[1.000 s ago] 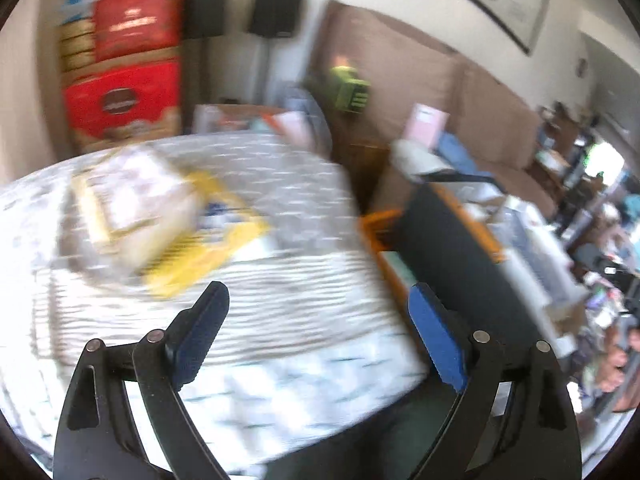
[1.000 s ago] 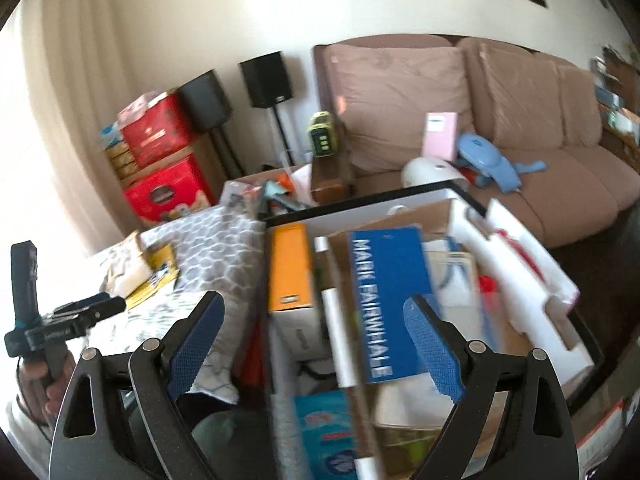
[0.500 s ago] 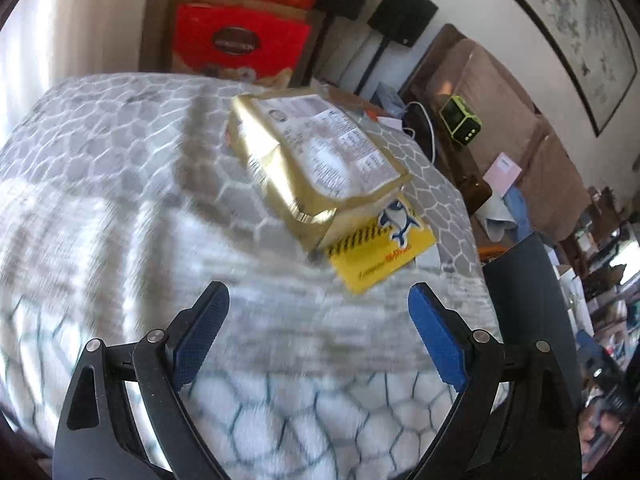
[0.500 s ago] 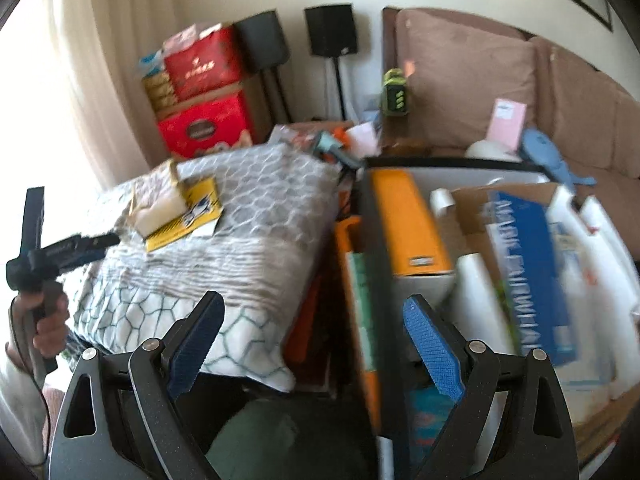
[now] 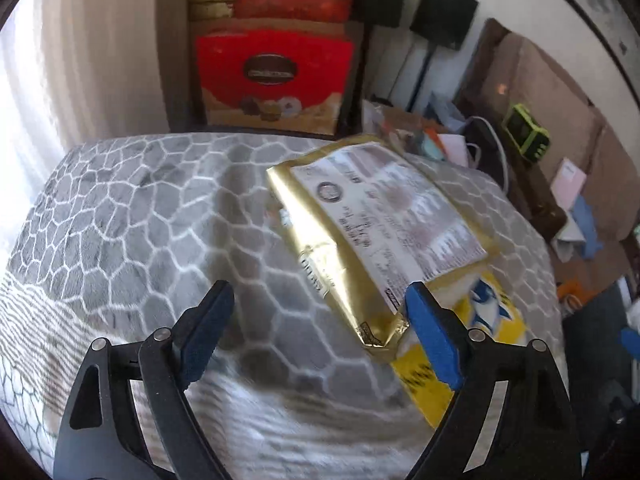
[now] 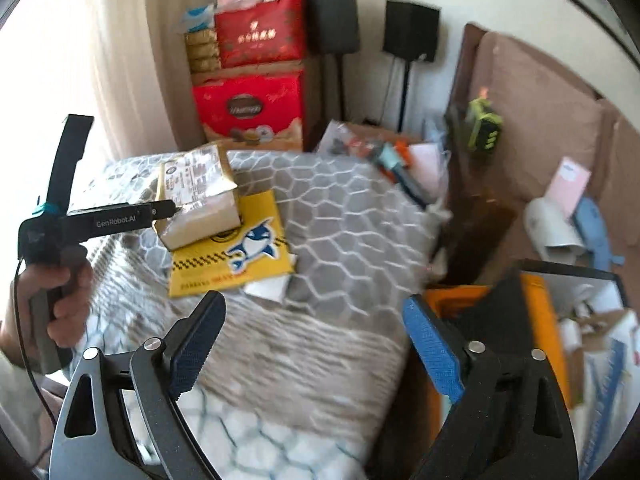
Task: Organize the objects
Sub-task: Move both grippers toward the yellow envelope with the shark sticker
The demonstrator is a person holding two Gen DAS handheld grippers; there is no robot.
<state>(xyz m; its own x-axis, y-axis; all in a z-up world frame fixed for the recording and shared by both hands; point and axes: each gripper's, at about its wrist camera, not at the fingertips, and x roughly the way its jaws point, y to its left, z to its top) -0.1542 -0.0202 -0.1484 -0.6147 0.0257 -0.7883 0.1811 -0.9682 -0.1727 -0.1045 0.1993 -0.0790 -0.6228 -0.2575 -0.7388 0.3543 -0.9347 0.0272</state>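
I have the left gripper (image 5: 320, 304) angled down over the grey honeycomb blanket (image 5: 140, 216), its jaws wide but closing, nothing pinched; the gold packet (image 5: 372, 236) sits at my one o'clock, its near corner just inside the right pad. That packet lies on a yellow shark-print envelope (image 6: 240, 252). My right gripper (image 6: 316, 316) is spread too and closing on nothing, with the packet off at ten o'clock and an orange box (image 6: 536, 320) at three.

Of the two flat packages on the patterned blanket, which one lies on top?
The gold foil package lies on top, partly covering the yellow shark-print package, which lies flat on the blanket.
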